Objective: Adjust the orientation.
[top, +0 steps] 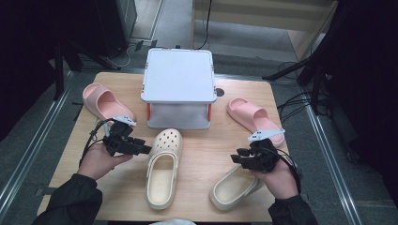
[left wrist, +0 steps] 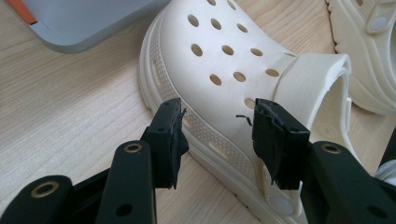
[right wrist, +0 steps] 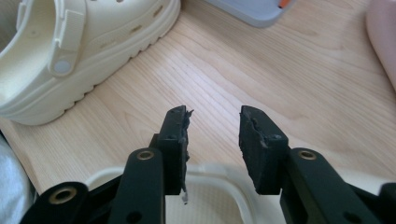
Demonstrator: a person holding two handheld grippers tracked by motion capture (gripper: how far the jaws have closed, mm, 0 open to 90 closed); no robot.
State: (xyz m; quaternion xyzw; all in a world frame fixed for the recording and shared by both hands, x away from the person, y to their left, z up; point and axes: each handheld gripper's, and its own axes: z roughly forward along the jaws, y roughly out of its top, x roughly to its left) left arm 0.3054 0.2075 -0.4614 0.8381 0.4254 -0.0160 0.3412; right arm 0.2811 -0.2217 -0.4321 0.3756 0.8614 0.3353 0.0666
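Two cream clogs lie on the wooden counter (top: 220, 154). The centre clog (top: 162, 166) lies with its long axis running 12 to 6 o'clock in the high view: the perforated toe points to 12 o'clock, toward the grey stand (top: 177, 86), and the open heel faces 6 o'clock, toward the person. The right clog (top: 234, 185) lies at about 4 o'clock from the centre clog, its long axis tilted from roughly 1 to 7 o'clock; the end under the hand is hidden.

Count: two cream clogs, two pink slides, one grey stand. One pink slide (top: 104, 101) lies at 9 o'clock from the stand, the other pink slide (top: 256, 119) at 3 o'clock.

The left gripper (top: 143, 146) sits at 9 o'clock of the centre clog, pointing at its side. In the left gripper view its jaws stand apart, close to the clog's side wall near the strap rivet, and do not press on it.

The right gripper (top: 236, 158) sits over the upper end of the right clog, pointing to 9 o'clock. In the right gripper view its jaws stand apart, with bare counter between them and the clog's rim below.
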